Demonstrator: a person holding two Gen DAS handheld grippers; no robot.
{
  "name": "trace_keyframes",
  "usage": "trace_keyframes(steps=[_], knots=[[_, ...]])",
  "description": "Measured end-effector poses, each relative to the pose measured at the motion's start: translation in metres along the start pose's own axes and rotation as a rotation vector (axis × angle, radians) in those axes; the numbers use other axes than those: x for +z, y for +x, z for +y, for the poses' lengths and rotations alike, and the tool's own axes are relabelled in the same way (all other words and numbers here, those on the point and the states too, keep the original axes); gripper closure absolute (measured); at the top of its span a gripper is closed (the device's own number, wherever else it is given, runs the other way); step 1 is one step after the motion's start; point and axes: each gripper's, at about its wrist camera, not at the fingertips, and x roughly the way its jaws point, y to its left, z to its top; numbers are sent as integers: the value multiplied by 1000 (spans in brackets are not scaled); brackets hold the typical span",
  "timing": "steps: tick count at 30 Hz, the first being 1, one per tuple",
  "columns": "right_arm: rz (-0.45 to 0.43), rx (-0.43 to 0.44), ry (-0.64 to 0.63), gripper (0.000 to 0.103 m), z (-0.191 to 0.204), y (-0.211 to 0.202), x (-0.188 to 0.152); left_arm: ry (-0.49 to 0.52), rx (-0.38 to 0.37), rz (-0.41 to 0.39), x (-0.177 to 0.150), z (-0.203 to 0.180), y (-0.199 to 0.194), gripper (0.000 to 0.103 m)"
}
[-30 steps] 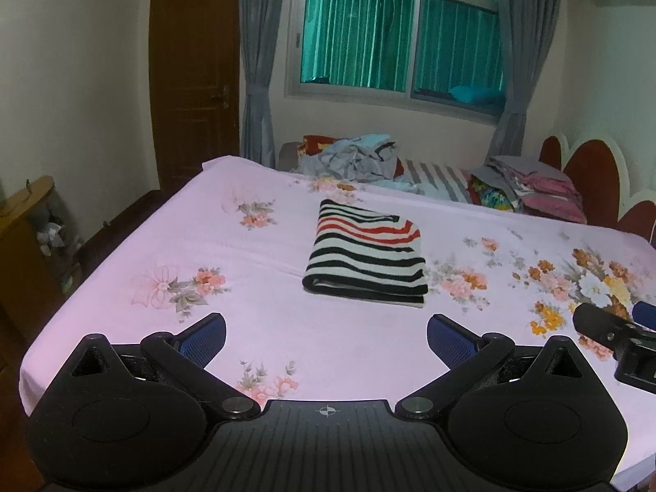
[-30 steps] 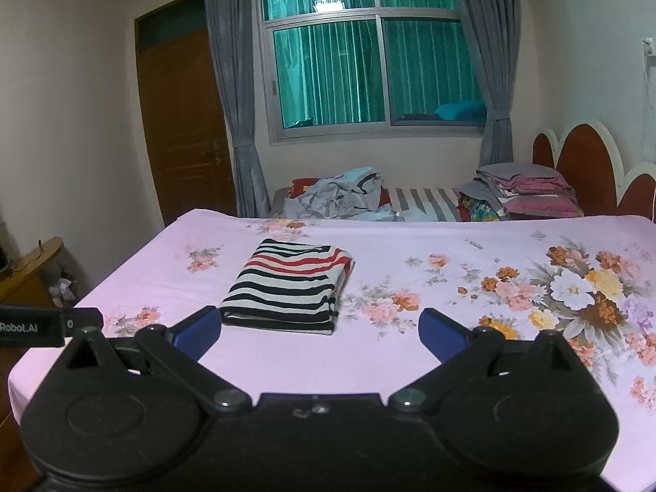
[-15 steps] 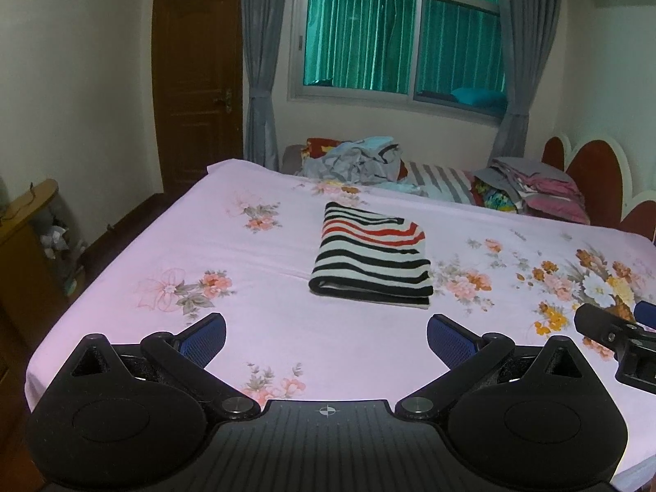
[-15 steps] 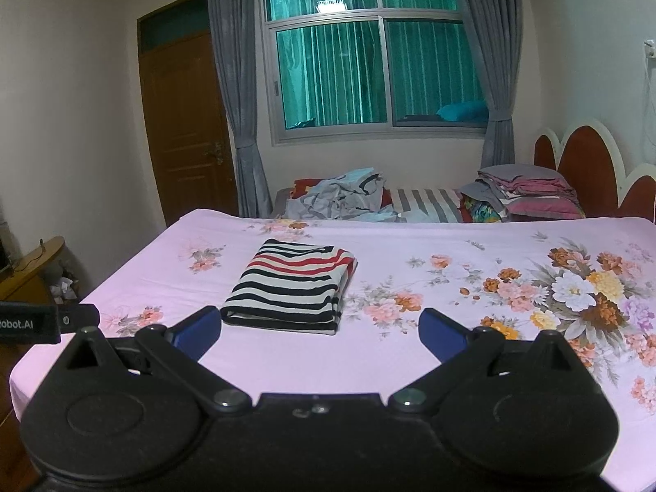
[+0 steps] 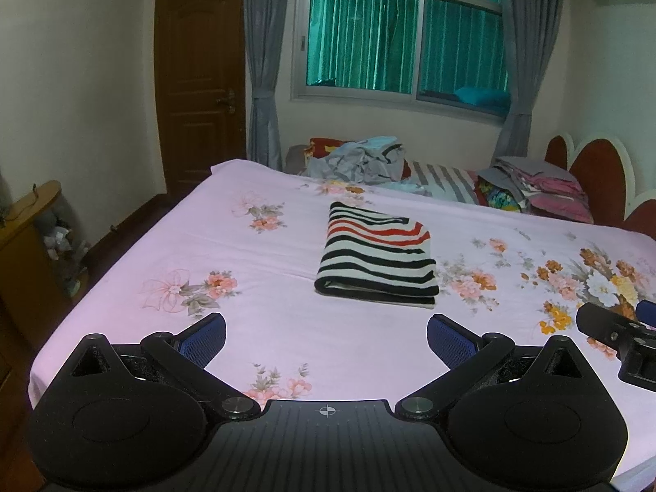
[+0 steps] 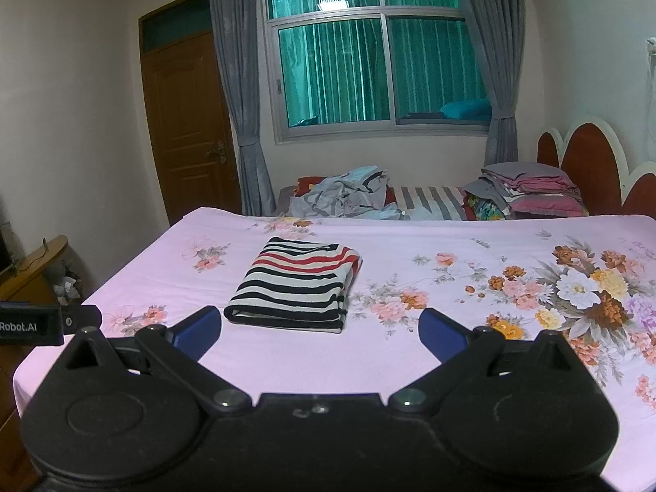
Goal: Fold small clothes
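The folded striped garment (image 5: 377, 260) is sitting mid-bed on the pink floral sheet (image 5: 254, 340), straight ahead of both grippers and apart from them, its long axis running away from the cameras. Left gripper (image 5: 326, 338) and right gripper (image 6: 320, 334) are both gaping wide, holding nothing. Only readable text: "Robot.AI" on the left gripper's side, seen from the right wrist.

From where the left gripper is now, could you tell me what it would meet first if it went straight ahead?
Most likely the folded striped garment: it lies on the bedsheet directly ahead of the open left gripper, nothing between. If the line runs lower, bare sheet comes first.
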Motion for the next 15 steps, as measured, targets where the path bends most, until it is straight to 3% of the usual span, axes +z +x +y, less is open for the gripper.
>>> trace_keyframes(steps=[15], knots=[[9, 4, 3, 0, 3, 3, -1, 3, 0, 0, 0, 0, 1, 0]])
